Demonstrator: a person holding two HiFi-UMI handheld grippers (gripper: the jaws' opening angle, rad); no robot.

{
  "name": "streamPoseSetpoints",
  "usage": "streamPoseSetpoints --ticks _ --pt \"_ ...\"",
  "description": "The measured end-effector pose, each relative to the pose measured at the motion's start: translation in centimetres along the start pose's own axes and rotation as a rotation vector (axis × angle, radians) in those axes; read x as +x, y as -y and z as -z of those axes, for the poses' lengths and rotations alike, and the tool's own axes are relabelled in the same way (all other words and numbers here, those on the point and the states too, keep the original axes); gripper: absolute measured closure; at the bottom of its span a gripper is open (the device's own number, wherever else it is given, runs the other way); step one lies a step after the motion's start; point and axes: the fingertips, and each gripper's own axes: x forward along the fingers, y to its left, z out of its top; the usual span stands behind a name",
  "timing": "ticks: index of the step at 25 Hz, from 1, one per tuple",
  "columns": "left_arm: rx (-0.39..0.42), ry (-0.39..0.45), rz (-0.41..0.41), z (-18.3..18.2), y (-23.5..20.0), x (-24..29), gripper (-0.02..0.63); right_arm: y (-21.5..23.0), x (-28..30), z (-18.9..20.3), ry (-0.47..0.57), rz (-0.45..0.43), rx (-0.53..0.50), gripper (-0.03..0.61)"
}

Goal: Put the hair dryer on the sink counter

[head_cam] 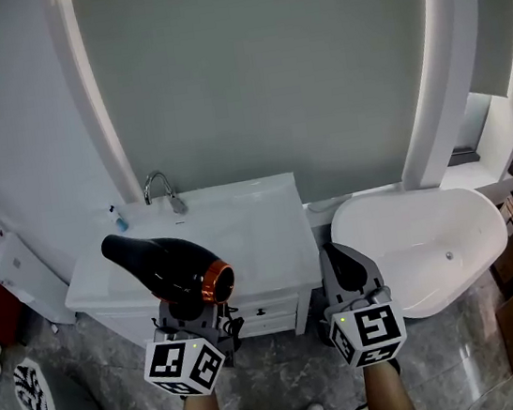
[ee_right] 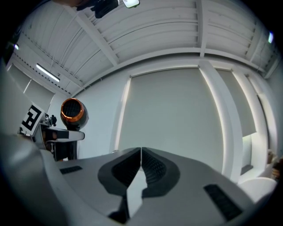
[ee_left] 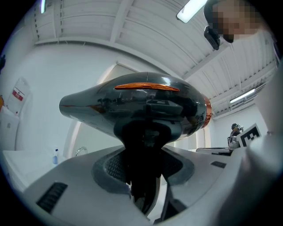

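**Left gripper** (head_cam: pixel 188 308): clamped on the handle of the dryer (head_cam: pixel 165 264). The left gripper view shows the dark handle pinched between both pads (ee_left: pixel 106 165), with the body standing above the jaws.

**Right gripper** (head_cam: pixel 346 267): jaws closed together, nothing between them. It is held off the right front corner of the counter (head_cam: pixel 252 238) and takes no part in the hold.

**Dryer**: black, with a copper ring at its rear end. It is carried in the air at the counter's front left, nozzle aimed towards the counter's left end, and rests on nothing. I cannot tell whether it hangs over the counter's front edge or just short of it.

**Counter**: white top with a basin, and a faucet (head_cam: pixel 161 189) at its back edge. The surface on the left front, nearest the dryer, looks bare.

**Tub** (head_cam: pixel 423 242): white, to the right of the counter, not involved.

**Progress (judged)**:
- Done: pick-up; the carry has brought the dryer to the counter's front.
- Left: bring the dryer fully over the counter.
- Left: lower it until it lies on the counter.
- Left: open the left jaws and draw back.
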Motion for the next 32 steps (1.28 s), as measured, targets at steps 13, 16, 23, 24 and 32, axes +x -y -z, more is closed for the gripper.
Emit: streamPoseSetpoints --ticks 13,16,23,24,32 --pt "0.011 0.015 -0.041 1.3 4.1 2.3 0.434 4.3 0.1 1.0 0.006 -0.072 0.023 0.557" --pt "0.022 0.010 -0.046 1.4 4.3 2.9 0.434 4.9 0.7 1.2 0.011 -0.074 0.025 0.555" --pt "0.008 0.020 -0.040 1.8 3.5 5.2 0.434 6.1 2.8 1.9 0.013 -0.065 0.030 0.555" --pt "0.005 0.020 -0.037 1.8 3.3 5.7 0.434 6.2 3.2 2.0 0.010 -0.064 0.028 0.555" --pt "-0.018 0.014 0.011 2.1 1.6 10.2 0.434 7.6 7.4 2.5 -0.006 -0.020 0.019 0.556"
